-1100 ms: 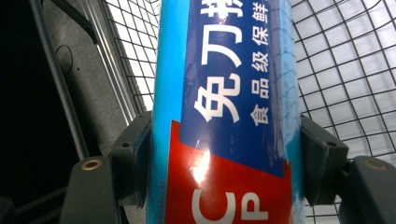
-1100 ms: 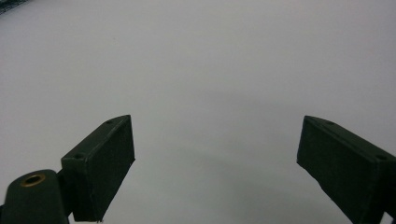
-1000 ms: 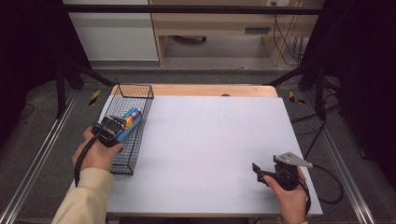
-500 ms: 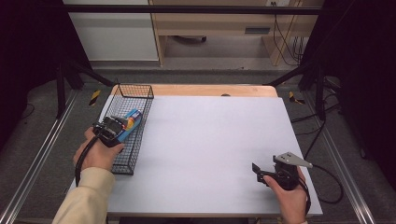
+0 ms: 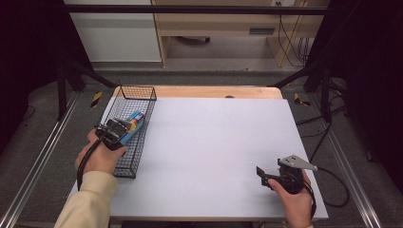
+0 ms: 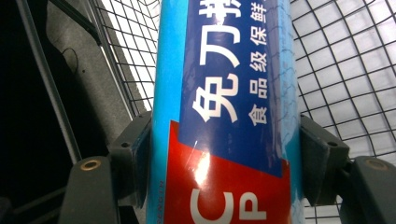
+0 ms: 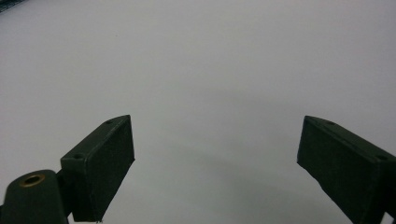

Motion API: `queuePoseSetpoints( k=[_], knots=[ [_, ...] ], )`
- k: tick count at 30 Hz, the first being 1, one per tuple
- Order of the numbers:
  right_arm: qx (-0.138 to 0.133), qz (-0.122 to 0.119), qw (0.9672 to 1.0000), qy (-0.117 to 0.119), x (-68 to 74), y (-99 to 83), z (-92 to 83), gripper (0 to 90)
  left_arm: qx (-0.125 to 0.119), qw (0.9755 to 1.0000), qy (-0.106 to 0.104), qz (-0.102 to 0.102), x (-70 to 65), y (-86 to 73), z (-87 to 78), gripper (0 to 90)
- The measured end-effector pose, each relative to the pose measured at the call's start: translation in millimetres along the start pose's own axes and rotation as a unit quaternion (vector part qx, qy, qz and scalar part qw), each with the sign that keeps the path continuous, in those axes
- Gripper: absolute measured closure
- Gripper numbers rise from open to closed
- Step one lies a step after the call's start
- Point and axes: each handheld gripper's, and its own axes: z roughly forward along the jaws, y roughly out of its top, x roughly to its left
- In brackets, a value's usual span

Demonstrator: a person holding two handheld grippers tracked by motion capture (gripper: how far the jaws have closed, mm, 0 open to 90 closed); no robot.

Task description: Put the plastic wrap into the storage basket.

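Observation:
A long blue box (image 6: 229, 93) with a red end and white Chinese lettering is clamped between the jaws of my left gripper (image 5: 113, 131). In the high view the blue box (image 5: 133, 122) lies over the black wire basket (image 5: 135, 91) at the table's left edge, pointing toward the far side. My right gripper (image 5: 261, 172) rests near the front right of the white table (image 5: 214, 137), held by a hand. In the right gripper view its fingers (image 7: 100, 163) stand wide apart with nothing between them.
The wire basket is long and narrow and runs along the left side of the table. A strip of bare wood (image 5: 214, 92) shows at the table's far edge. Metal rails (image 5: 33, 161) flank the table on the floor. A cable (image 5: 332, 190) trails from the right gripper.
The left gripper with the blue box has shifted very slightly over the basket. The right gripper has stayed where it was.

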Motion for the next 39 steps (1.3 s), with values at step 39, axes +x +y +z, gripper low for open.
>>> queuePoseSetpoints(
  k=[39],
  knots=[
    [0.01,-0.011,0.9996,-0.025,-2.8,0.6,2.4,4.3,-0.273,0.9586,-0.08,-0.008,-16.6,-7.8,-74.6,6.4]
  ],
)
